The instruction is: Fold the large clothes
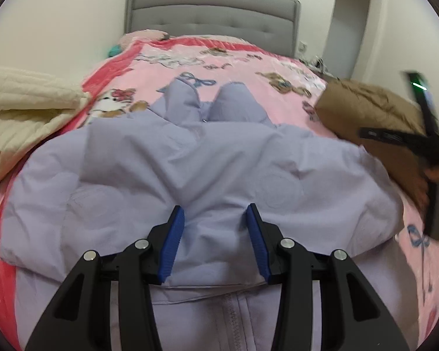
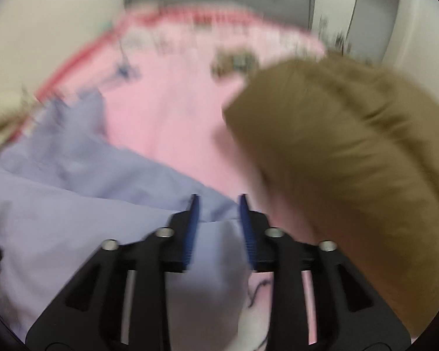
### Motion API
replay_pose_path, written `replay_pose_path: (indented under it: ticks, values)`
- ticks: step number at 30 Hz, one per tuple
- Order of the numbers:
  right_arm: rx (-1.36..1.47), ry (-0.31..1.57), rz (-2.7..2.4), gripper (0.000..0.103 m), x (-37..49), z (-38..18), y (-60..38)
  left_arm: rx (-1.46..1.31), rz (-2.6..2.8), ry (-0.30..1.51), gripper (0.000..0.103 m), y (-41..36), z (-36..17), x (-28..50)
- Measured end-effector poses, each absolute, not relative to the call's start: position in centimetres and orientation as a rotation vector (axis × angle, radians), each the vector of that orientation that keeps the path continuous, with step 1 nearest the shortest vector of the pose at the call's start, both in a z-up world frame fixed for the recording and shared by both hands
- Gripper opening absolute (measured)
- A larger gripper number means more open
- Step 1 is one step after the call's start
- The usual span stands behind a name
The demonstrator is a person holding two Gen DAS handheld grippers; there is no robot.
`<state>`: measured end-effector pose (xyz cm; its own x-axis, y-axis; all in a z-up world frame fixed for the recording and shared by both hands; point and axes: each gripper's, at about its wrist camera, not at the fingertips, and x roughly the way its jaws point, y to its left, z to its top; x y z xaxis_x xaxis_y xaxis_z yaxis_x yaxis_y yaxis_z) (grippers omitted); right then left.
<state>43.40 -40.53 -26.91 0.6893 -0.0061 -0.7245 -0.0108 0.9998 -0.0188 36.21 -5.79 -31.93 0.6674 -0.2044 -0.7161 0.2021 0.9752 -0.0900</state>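
A lavender padded jacket (image 1: 219, 161) lies spread on the pink bed cover (image 1: 248, 58), its lower part folded up over the zipper (image 1: 234, 316). My left gripper (image 1: 215, 212) points down onto the folded layer. Its blue pads stand apart, their tips dent the fabric, and the cloth between them lies flat. In the blurred right wrist view, my right gripper (image 2: 218, 197) is over the jacket's (image 2: 73, 204) right edge. A corner of the cloth lies between its jaws, and the pads stand off it.
A brown padded garment (image 1: 365, 105) (image 2: 351, 146) is heaped on the bed right of the jacket. A cream quilt (image 1: 20, 102) is bunched at the left edge. The grey headboard (image 1: 210, 17) stands against the far wall, and a doorway (image 1: 351, 23) is at the back right.
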Motion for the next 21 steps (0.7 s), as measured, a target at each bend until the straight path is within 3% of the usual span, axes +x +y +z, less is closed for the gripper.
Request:
replay_pose_path:
  ticks: [6,13,21]
  values:
    - [-0.062,0.854,0.128,0.029,36.7,-27.0,-38.9,0.020,-0.113,0.704,0.044,-2.7,-29.6,35.2]
    - [-0.085,0.929,0.112,0.028,35.0,-30.4,-37.3,0.062,-0.127,0.825,0.045,-0.3,-32.2,37.3]
    - [-0.277,1.025,0.063,0.026,36.5,-35.0,-34.9,0.109,-0.137,0.853,0.054,-0.6,-34.3,37.4]
